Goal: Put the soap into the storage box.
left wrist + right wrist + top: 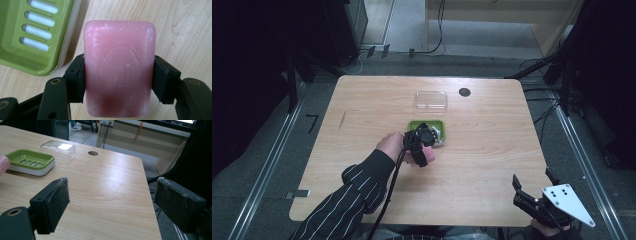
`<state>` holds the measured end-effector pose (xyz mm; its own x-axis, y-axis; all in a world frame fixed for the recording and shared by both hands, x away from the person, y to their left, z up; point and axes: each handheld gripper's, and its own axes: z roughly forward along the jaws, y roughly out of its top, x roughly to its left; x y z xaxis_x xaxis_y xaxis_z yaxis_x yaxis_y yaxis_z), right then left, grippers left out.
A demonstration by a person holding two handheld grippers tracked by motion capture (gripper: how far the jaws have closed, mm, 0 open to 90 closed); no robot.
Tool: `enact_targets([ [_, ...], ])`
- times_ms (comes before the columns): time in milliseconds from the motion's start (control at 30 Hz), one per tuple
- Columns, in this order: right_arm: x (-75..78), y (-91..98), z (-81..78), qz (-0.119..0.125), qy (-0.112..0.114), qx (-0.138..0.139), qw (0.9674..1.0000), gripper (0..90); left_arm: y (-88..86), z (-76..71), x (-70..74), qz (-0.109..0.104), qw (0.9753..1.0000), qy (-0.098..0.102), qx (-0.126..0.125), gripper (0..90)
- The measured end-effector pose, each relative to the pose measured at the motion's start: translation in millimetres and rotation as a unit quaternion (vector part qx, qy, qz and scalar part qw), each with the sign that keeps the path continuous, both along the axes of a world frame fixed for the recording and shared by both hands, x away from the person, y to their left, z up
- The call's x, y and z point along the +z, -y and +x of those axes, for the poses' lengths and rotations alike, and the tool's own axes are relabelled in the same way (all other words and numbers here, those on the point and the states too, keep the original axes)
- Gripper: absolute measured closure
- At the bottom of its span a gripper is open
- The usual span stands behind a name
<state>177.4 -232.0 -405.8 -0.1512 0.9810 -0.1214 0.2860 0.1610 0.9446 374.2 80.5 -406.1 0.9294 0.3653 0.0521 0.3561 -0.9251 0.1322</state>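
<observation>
Soap poised beside its dish

The left gripper (118,82) clamps a pink soap bar (119,67) just beside the empty green soap dish (15,50); the right gripper (112,202) gapes empty, the placing apparently undone.

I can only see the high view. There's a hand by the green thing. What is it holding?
Observer: The left gripper is clamped on a pink soap bar.
Operator: Is the soap in the green dish?
Observer: No. It's beside the green soap dish, whose slotted bottom is empty.
Operator: What about the other gripper?
Observer: The right gripper is wide open, holding nothing, at the table's near right corner.
</observation>
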Motion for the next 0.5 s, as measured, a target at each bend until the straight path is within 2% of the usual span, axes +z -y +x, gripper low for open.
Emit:
enact_targets([
  [500, 0.0, 0.4, -0.1, 0.000, 0.000, 0.000, 1.0000, 13.1, 1.9, 11.7, 8.5, -0.007, 0.9998, 0.012, -0.015, 38.5],
])
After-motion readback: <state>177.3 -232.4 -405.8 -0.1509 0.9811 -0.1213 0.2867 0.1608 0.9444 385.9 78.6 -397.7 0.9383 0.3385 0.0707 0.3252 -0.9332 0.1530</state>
